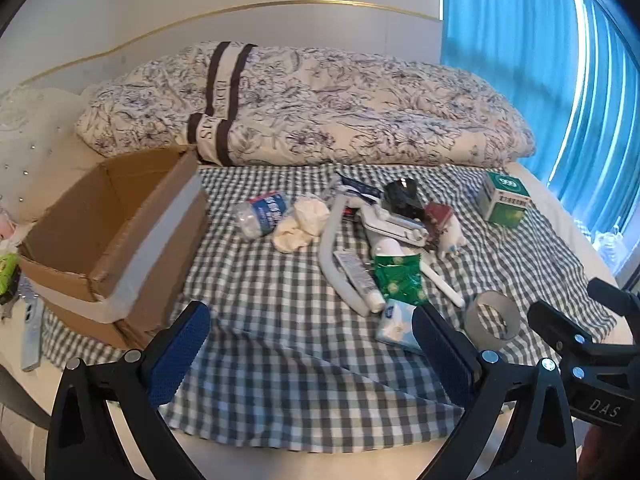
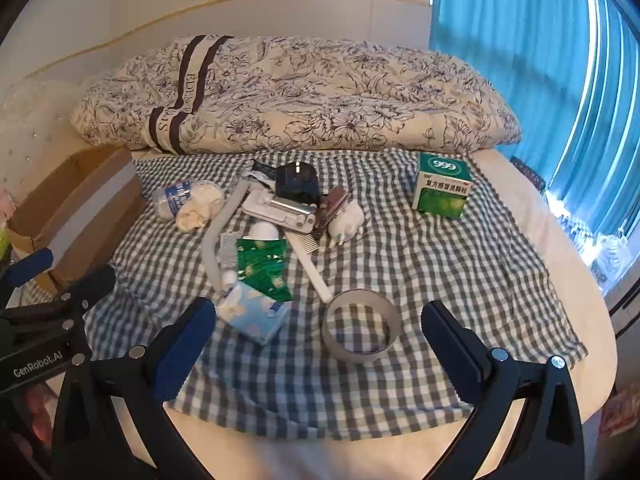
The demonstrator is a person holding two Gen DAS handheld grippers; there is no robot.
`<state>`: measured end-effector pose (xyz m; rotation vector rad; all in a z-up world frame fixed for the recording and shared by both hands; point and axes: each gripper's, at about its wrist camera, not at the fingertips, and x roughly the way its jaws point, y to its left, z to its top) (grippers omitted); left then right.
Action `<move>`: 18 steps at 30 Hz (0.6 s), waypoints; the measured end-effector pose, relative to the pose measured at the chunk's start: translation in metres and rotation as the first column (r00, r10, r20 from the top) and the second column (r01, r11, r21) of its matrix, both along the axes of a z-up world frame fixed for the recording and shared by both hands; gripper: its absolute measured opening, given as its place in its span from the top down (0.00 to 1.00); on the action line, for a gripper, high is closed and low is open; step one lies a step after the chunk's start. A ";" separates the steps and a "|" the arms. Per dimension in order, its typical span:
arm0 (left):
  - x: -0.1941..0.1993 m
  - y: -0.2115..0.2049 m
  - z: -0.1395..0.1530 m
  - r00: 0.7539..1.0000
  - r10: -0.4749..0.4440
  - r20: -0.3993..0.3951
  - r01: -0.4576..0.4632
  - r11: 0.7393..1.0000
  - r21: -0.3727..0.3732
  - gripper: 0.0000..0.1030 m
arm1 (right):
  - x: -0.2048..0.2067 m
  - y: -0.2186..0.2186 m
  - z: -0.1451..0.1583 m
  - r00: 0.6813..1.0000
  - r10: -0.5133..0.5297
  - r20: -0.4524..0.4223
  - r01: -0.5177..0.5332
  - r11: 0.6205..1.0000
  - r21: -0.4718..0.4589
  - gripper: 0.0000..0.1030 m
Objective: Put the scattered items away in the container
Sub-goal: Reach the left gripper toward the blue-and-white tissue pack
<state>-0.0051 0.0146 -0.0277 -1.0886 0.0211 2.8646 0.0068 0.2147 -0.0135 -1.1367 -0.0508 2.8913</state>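
An open cardboard box [image 1: 108,236] stands at the left on the checked cloth [image 1: 280,300], its inside showing nothing. Scattered to its right lie a crushed water bottle [image 1: 260,214], crumpled paper [image 1: 302,222], a grey bent tube [image 1: 336,256], a green packet [image 1: 398,276], a tissue pack [image 2: 254,312], a tape ring [image 2: 362,326] and a green medicine box [image 2: 442,188]. My left gripper [image 1: 310,322] is open above the cloth's near part, with nothing between its fingers. My right gripper [image 2: 318,320] is open too, just short of the tape ring and tissue pack.
A folded floral quilt [image 1: 320,108] lies across the back of the bed. Blue curtains [image 1: 540,60] hang at the right. A white comb [image 2: 312,264], a black object [image 2: 298,182] and a small white figurine [image 2: 348,224] sit in the pile. The bed edge curves along the near side.
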 end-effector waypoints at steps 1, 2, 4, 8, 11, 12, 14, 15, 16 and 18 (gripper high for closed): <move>0.000 0.003 -0.004 1.000 -0.006 0.002 0.006 1.000 0.003 0.00 | 0.000 0.002 -0.002 1.000 -0.003 -0.001 0.003 1.000 0.004 0.00; -0.001 0.006 -0.008 1.000 -0.013 0.005 0.013 1.000 0.004 0.00 | -0.001 0.005 -0.006 1.000 -0.005 0.002 0.005 1.000 0.007 0.00; -0.003 0.014 -0.017 0.999 -0.034 0.017 0.034 0.999 -0.001 0.00 | -0.003 0.008 -0.013 1.000 0.003 0.020 -0.003 1.000 0.014 0.09; -0.009 0.029 -0.035 0.997 -0.068 0.035 0.068 0.998 0.001 0.00 | -0.007 0.017 -0.031 0.999 -0.006 0.047 0.004 0.999 0.043 0.10; -0.014 0.041 -0.049 0.996 -0.087 0.035 0.087 0.996 -0.011 0.00 | -0.011 0.030 -0.044 0.997 -0.027 0.073 0.025 0.999 0.028 0.10; -0.015 0.045 -0.053 0.995 -0.095 0.037 0.095 0.995 -0.012 0.00 | -0.013 0.033 -0.047 0.996 -0.033 0.080 0.030 0.999 0.030 0.10; -0.019 0.053 -0.061 0.992 -0.118 0.045 0.118 0.993 -0.003 0.00 | -0.017 0.041 -0.055 0.994 -0.045 0.097 0.043 0.999 0.030 0.10; -0.021 0.057 -0.064 0.990 -0.131 0.049 0.131 0.991 0.005 0.00 | -0.019 0.044 -0.058 0.993 -0.049 0.103 0.047 0.999 0.029 0.10; -0.023 0.061 -0.065 0.988 -0.146 0.052 0.145 0.989 0.009 0.00 | -0.021 0.047 -0.062 0.992 -0.057 0.110 0.054 0.998 0.028 0.10; -0.028 0.070 -0.072 0.983 -0.172 0.057 0.172 0.985 0.004 0.00 | -0.027 0.054 -0.068 0.990 -0.070 0.125 0.067 0.997 0.028 0.10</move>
